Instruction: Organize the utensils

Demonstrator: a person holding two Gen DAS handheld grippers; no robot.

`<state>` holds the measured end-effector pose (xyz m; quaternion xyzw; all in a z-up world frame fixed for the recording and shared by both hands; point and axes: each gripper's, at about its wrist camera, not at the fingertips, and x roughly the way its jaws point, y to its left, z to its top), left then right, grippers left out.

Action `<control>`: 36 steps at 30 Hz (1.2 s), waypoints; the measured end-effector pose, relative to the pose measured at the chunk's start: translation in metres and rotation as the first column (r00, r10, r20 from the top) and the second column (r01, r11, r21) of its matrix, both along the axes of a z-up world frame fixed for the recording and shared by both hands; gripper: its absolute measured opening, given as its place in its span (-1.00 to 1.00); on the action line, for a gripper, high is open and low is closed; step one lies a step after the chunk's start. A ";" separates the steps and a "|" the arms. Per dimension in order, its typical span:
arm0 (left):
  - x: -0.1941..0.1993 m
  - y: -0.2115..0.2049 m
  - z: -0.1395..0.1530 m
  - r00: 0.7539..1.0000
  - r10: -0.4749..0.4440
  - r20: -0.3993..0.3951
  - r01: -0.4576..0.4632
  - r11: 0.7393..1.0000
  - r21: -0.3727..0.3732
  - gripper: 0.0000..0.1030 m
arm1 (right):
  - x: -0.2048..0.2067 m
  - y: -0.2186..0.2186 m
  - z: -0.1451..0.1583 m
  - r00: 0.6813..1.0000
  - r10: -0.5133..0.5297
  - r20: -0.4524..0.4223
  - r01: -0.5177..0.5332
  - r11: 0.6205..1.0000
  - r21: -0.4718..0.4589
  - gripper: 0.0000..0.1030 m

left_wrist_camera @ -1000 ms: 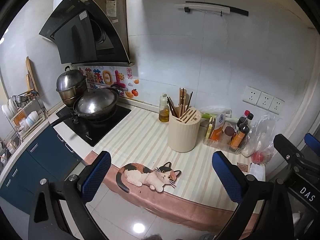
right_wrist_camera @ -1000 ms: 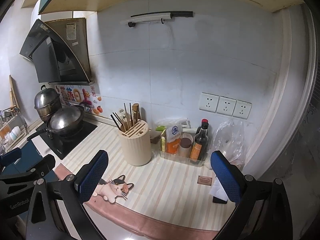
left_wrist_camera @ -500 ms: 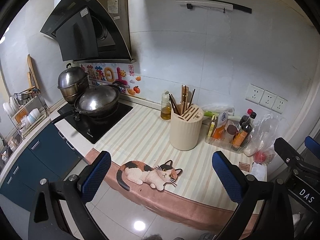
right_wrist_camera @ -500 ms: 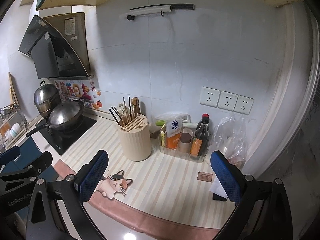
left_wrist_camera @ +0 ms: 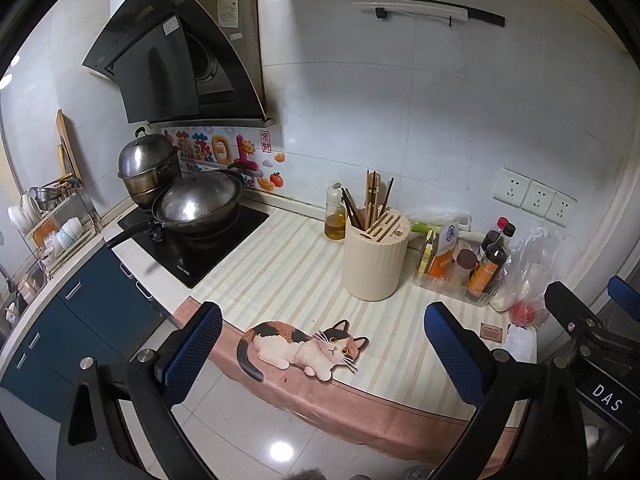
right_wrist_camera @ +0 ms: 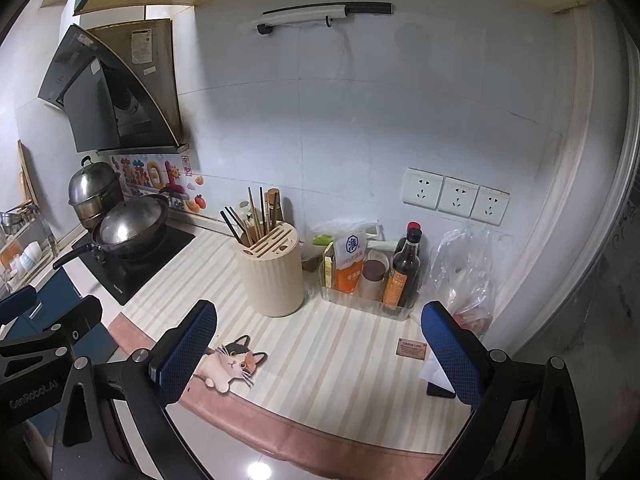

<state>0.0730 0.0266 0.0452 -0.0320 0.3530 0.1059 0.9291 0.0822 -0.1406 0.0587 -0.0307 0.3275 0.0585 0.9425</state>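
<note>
A cream ribbed utensil holder (left_wrist_camera: pixel 376 258) stands on the striped counter, with several chopsticks (left_wrist_camera: pixel 372 200) upright in its back part and empty slots on top. It also shows in the right wrist view (right_wrist_camera: pixel 274 276), with its chopsticks (right_wrist_camera: pixel 256 216). My left gripper (left_wrist_camera: pixel 322 354) is open and empty, held off the counter's front edge, well short of the holder. My right gripper (right_wrist_camera: pixel 320 354) is open and empty, over the counter's front edge to the right of the holder.
A wok (left_wrist_camera: pixel 198 204) and a steel pot (left_wrist_camera: pixel 148 168) sit on the black hob at left. An oil bottle (left_wrist_camera: pixel 335 216) stands behind the holder. A clear tray of sauce bottles (right_wrist_camera: pixel 376 276) and a plastic bag (right_wrist_camera: pixel 468 264) are at right. A cat-shaped mat (left_wrist_camera: pixel 304 344) lies near the front edge.
Both views have tilted up slightly and closed in a little on the counter. Both grippers stay open and empty.
</note>
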 end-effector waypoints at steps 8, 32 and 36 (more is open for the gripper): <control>0.000 0.000 0.000 1.000 0.005 0.001 -0.005 1.000 0.000 1.00 | -0.001 0.003 -0.001 1.000 0.005 -0.005 -0.005 1.000 -0.002 1.00; 0.000 0.001 -0.001 1.000 0.005 0.000 -0.005 1.000 0.001 1.00 | 0.001 0.004 -0.002 1.000 0.012 -0.010 -0.012 1.000 -0.006 1.00; -0.001 0.002 -0.001 1.000 0.004 0.001 -0.004 1.000 0.000 1.00 | 0.001 0.004 -0.002 1.000 0.011 -0.011 -0.011 1.000 -0.005 1.00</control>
